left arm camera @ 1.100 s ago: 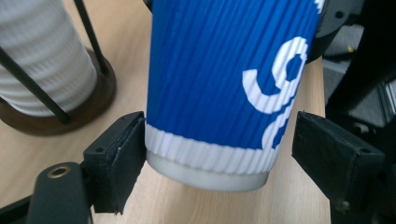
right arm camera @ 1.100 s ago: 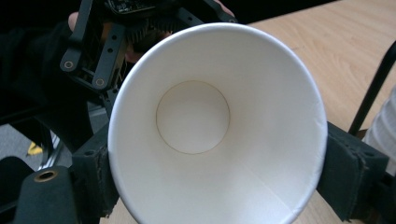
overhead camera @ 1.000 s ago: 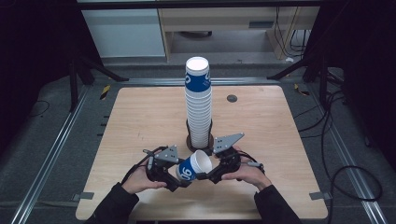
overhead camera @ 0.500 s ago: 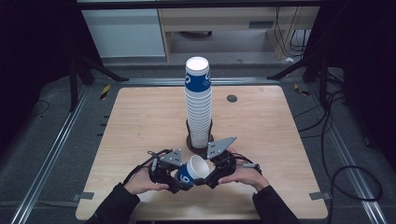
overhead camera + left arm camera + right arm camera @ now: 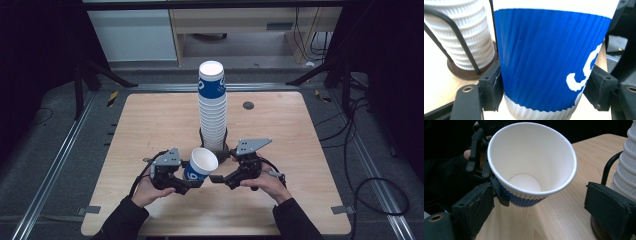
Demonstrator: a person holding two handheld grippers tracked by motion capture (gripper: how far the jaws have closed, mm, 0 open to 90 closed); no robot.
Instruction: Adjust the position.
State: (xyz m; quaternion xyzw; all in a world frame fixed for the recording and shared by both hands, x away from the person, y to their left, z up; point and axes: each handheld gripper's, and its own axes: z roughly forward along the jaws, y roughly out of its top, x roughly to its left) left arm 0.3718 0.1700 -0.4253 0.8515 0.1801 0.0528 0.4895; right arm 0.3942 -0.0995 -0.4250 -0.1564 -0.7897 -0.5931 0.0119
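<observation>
High view, left gripper [image 5: 191, 183] clamping tilted cup [image 5: 200, 165], stack [image 5: 213, 107] just behind

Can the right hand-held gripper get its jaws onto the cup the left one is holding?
Probably yes. The right hand-held gripper is open, the cup's rim lies between its jaws, and nothing sits between them.

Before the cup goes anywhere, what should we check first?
1. Left gripper shut on the blue cup: ok; both pads press its ribbed sides in the left gripper view.
2. Right gripper open and off the cup: ok.
3. Cup is empty: ok; its bare white bottom shows in the right gripper view.
4. Cup is upright: not ok; its mouth tips toward the right gripper.
5. Cup stack standing straight in its wire holder: ok.
6. Grip is firm enough: cannot tell.
</observation>
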